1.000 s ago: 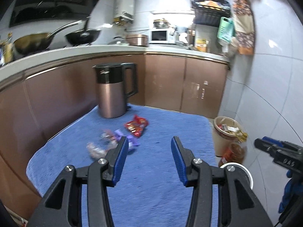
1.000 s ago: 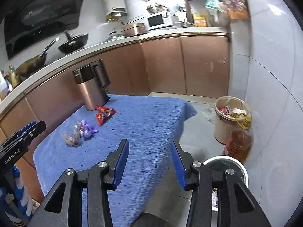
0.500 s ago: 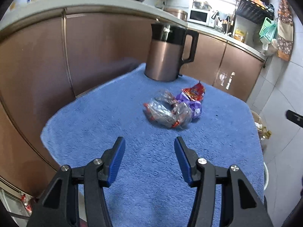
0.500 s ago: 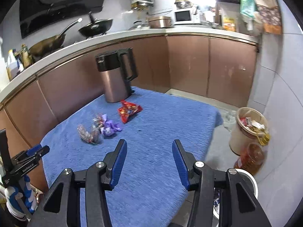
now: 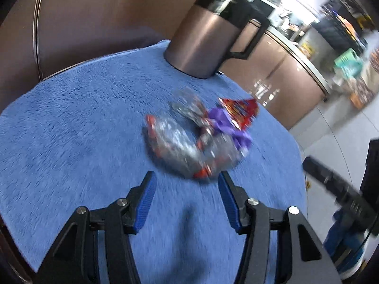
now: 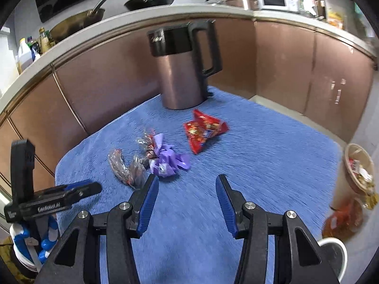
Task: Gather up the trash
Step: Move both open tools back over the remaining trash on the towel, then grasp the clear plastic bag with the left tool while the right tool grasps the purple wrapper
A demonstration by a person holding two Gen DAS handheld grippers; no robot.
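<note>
Three pieces of trash lie on the blue cloth-covered table point(image 6: 272, 146): a clear crinkled wrapper point(image 5: 182, 146) point(image 6: 126, 165), a purple wrapper point(image 5: 233, 127) point(image 6: 167, 159) and a red snack packet point(image 5: 241, 112) point(image 6: 203, 130). My left gripper point(image 5: 186, 179) is open and empty, just short of the clear wrapper; it also shows in the right wrist view point(image 6: 78, 189). My right gripper point(image 6: 186, 184) is open and empty, above the cloth just right of the purple wrapper; it also shows at the right of the left wrist view point(image 5: 336, 184).
A copper-coloured kettle point(image 6: 183, 71) point(image 5: 208, 37) stands at the table's far edge. Brown cabinets point(image 6: 284, 59) run behind. On the floor to the right are a full beige trash bin point(image 6: 355, 177), an amber bottle point(image 6: 343, 220) and a white bucket point(image 6: 334, 258).
My left gripper has moved forward and down, close to the clear wrapper. My right gripper has moved forward over the table toward the wrappers. Both stay open.
</note>
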